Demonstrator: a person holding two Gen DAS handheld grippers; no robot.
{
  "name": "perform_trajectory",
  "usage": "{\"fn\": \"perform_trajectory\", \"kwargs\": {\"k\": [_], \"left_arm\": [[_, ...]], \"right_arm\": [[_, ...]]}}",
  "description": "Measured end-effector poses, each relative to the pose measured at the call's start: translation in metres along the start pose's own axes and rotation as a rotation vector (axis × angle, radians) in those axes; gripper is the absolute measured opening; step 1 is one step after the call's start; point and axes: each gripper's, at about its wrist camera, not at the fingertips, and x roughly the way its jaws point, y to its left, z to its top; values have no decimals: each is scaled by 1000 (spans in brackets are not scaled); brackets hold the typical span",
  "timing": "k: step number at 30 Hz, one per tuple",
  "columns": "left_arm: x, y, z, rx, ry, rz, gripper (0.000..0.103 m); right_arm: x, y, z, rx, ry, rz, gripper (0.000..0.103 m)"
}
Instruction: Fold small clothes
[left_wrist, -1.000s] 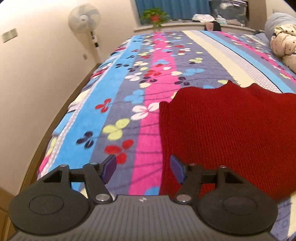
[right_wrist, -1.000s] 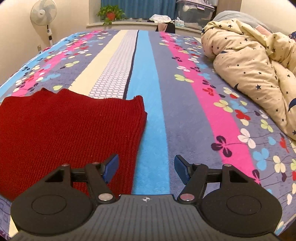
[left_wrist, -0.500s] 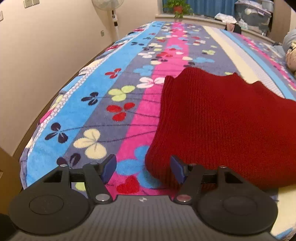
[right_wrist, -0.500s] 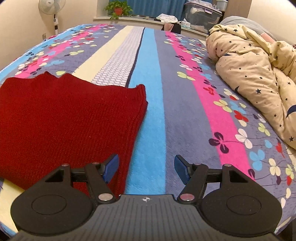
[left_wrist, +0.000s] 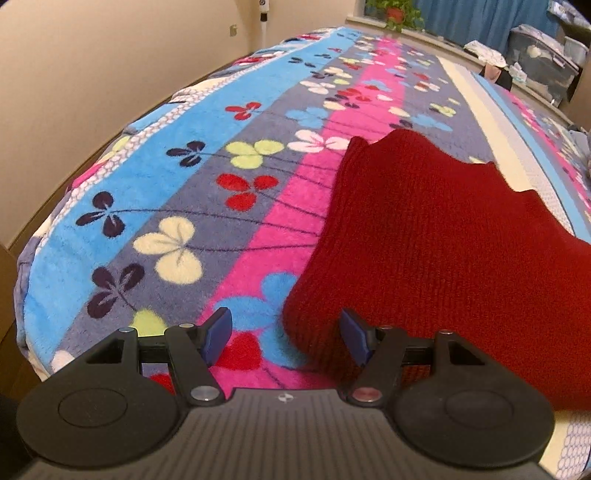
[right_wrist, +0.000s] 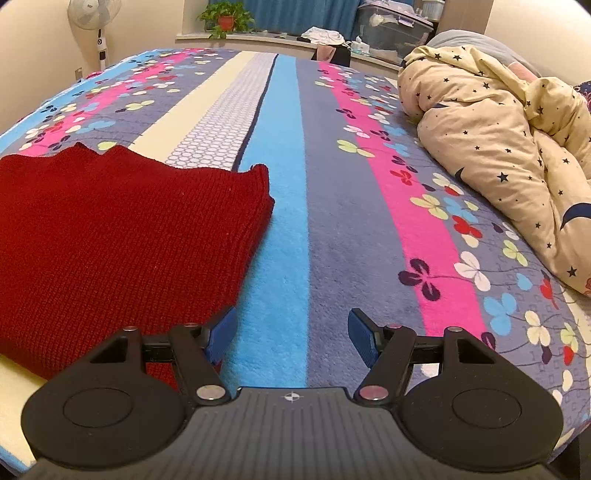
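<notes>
1. Floral blanket (left_wrist: 177, 206): striped fleece bedcover in blue, grey, pink and cream. It bears everything else listed.
2. Left gripper (left_wrist: 284, 334): jaws wide apart, nothing between the pads. It hangs over the near left corner of the garment. The blue right pad sits over the knit edge, the left pad over bare blanket. Whether either pad touches the fabric cannot be told.
3. Red knitted garment (left_wrist: 436, 236): the task's item, lying flat on the blanket near the bed's near edge. In the right wrist view it fills the left side (right_wrist: 122, 240). Its far edge is wavy; its side edges look thick, so it is judged to be doubled over already.
4. Right gripper (right_wrist: 291, 336): jaws wide apart, holding nothing. It hangs just beyond the garment's near right edge. The left pad is over or just beside the knit, the right pad over the blue stripe.
5. Star-print duvet (right_wrist: 509, 147): cream, bunched at the far right, well apart from the garment. No part in the fold.
6. Step in hand, judged: both grippers positioned at the two near corners, ahead of a grasp.
7. Next move calls for: lowering each pair of pads astride its corner, closing on all knit layers, then lifting both corners evenly towards the far edge.
</notes>
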Motion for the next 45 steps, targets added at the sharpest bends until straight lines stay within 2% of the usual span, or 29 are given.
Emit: {"fn": "perform_trajectory", "kwargs": {"k": [5, 14, 16, 20, 24, 26, 28, 33, 35, 36, 37, 38, 40, 43, 45], "left_arm": [[1, -7, -2, 38, 1, 18, 71], [7, -6, -5, 40, 36, 23, 77], [8, -1, -5, -1, 51, 4, 77], [14, 23, -3, -207, 114, -83, 76], [19, 32, -4, -318, 151, -123, 76], [18, 31, -3, -328, 142, -130, 72], [18, 29, -3, -334, 139, -148, 63], [21, 25, -2, -340, 131, -171, 58], [20, 23, 0, -331, 118, -183, 48], [20, 20, 1, -312, 106, -187, 40], [17, 16, 3, -280, 90, -172, 28], [14, 12, 4, -243, 72, -155, 23], [11, 8, 7, -207, 62, -140, 20], [-2, 3, 14, -204, 41, -107, 18], [-21, -18, 23, -150, -22, -60, 17]], "right_arm": [[0, 2, -1, -11, 3, -3, 68], [1, 3, -1, -15, 8, -9, 68], [2, 3, -1, -20, 8, -9, 68], [1, 5, -1, -31, 1, -13, 68], [-2, 7, 0, -36, -8, -18, 68], [-3, 8, 2, -36, -13, -18, 68], [-4, 8, 3, -37, -17, -16, 68], [-7, 7, 7, -35, -28, -10, 68], [-8, 5, 8, -25, -34, -4, 68], [-9, 4, 9, -19, -38, -1, 68], [-11, 3, 10, -12, -41, 1, 68], [-12, 1, 11, -3, -43, 4, 68], [-13, -3, 13, 16, -45, 8, 68], [-14, -14, 14, 66, -44, 9, 68], [-14, -22, 14, 102, -45, -1, 68]]}}
